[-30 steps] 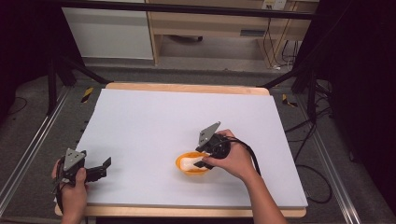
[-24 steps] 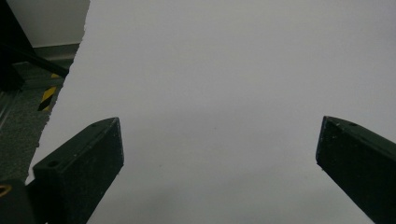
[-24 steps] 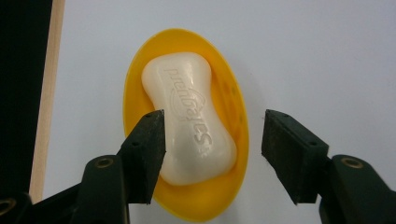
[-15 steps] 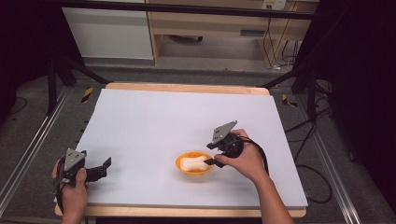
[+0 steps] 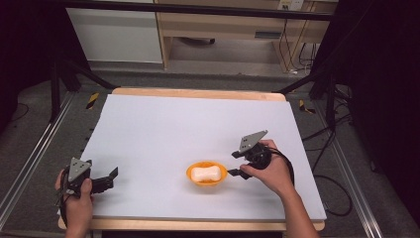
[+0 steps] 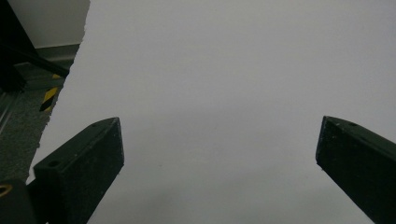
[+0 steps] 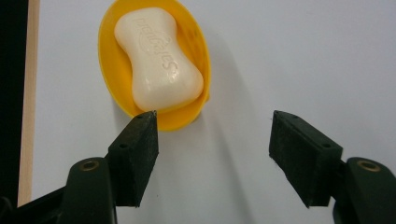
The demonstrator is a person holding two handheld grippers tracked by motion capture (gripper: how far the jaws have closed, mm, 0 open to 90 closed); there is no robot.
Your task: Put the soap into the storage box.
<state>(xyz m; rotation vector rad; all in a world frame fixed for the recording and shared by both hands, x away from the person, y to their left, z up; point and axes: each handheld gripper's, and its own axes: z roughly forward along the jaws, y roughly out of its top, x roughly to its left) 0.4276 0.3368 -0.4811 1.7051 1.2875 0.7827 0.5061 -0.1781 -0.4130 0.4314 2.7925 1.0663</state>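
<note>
On the white-covered worktop [image 5: 198, 124], toward the near edge and a little right of centre: a yellow dish [image 5: 206, 174] holding a white soap bar [image 5: 206, 173], embossed lettering on top. Just beside the dish on its right, the right hand-held gripper [image 5: 236, 163], released, jaws spread wide with nothing between them, the nearer jaw tip close to the dish rim but apart from it, as seen in the right gripper view. Right hand [image 5: 270, 168] wrapped around the handle, cable looping off toward the right edge. At the near left corner, the left hand-held gripper [image 5: 110, 177], likewise released, jaws parted over bare white surface, gripped by the left hand [image 5: 74, 191] at the very edge. Wide open room across the middle and far half of the worktop, wooden rim visible along the far and near edges. Beyond the edges: grey floor, metal rails along both sides, black stand legs, loose cables at right, pale cabinets at the back.
</note>
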